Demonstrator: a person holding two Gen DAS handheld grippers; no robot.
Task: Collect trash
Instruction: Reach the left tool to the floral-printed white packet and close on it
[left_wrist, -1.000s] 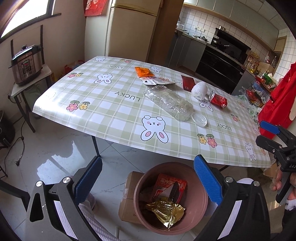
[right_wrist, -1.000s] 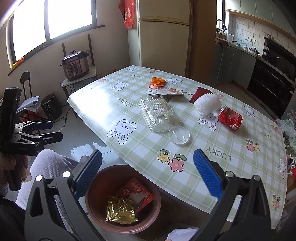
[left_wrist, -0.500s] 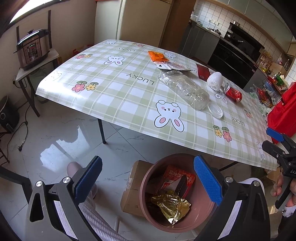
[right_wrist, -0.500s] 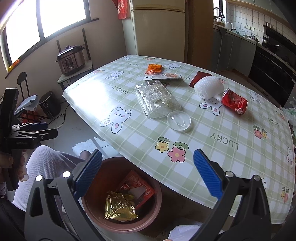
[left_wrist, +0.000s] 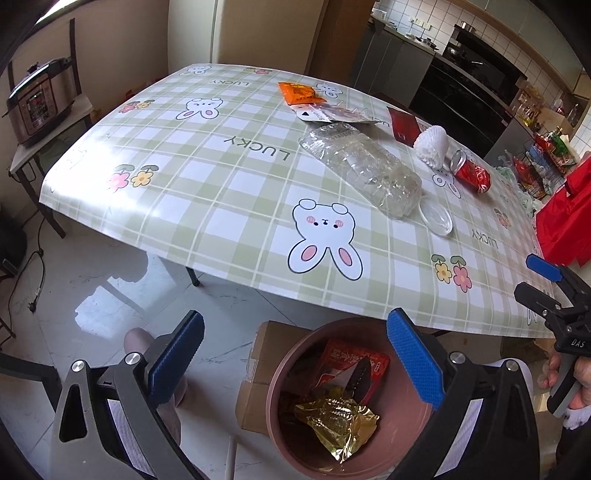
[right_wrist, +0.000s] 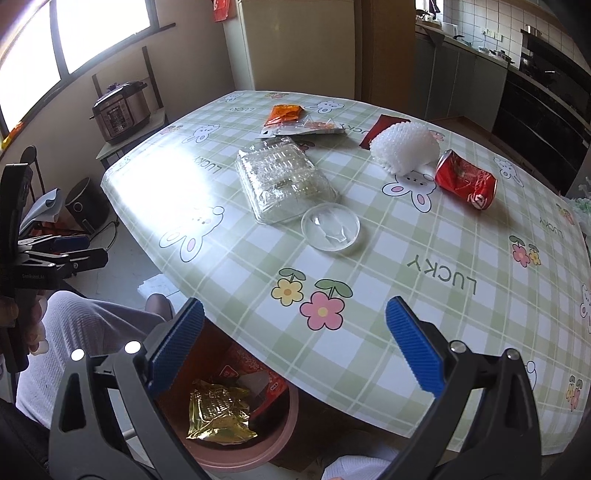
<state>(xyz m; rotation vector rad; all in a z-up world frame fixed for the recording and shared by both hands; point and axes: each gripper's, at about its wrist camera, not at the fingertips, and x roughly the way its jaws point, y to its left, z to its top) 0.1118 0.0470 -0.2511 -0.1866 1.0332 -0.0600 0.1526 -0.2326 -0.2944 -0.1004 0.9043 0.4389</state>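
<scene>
Tabletop trash (right_wrist: 288, 184) lies beyond both hand-held grippers (left_wrist: 295, 354) (right_wrist: 295, 343), seemingly empty, jaws apart.

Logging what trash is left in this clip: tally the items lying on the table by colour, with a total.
Clear: 3 - ribbed plastic clamshell tray, round plastic lid, printed see-through pouch
Red: 2 - crushed drink can, flat dark-red packet
Orange: 1 - snack wrapper
White: 1 - foam fruit net
Total: 7
</scene>
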